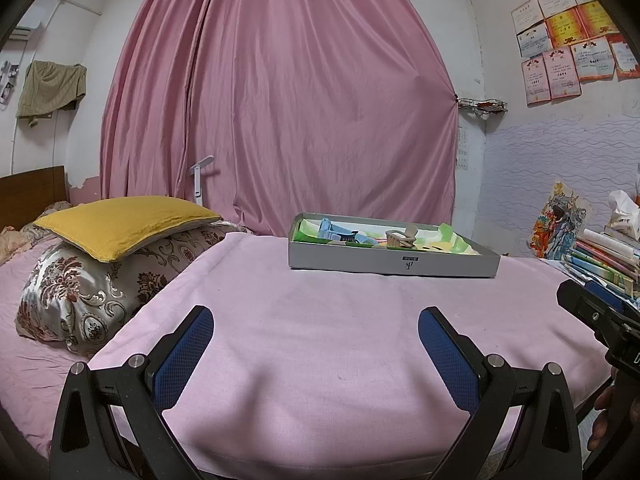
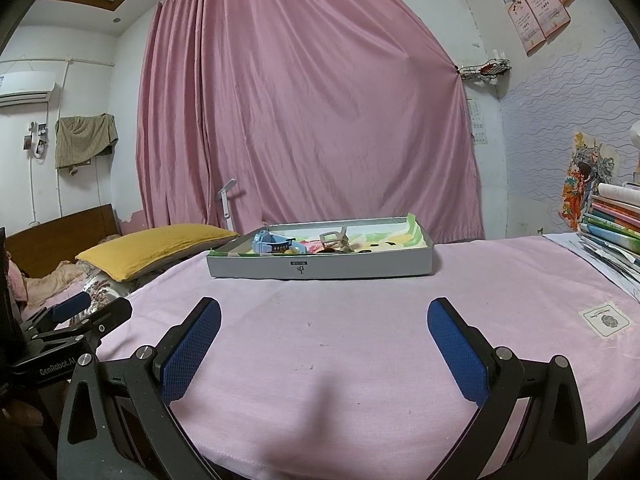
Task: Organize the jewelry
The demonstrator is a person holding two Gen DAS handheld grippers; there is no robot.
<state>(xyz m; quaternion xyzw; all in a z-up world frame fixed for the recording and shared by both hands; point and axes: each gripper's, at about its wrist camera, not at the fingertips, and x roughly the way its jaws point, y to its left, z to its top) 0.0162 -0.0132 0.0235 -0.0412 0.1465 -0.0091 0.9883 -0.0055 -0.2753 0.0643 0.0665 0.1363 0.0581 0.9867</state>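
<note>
A shallow grey box sits on the pink cloth at the far middle. Inside lie a light blue watch, a beige hair claw clip and some small dark pieces on a green and yellow lining. My left gripper is open and empty, well short of the box. My right gripper is open and empty, also short of the box. Each gripper shows at the edge of the other's view.
A yellow pillow on a patterned pillow lies to the left on the bed. A stack of books stands at the right. A pink curtain hangs behind. A white label is sewn on the cloth at right.
</note>
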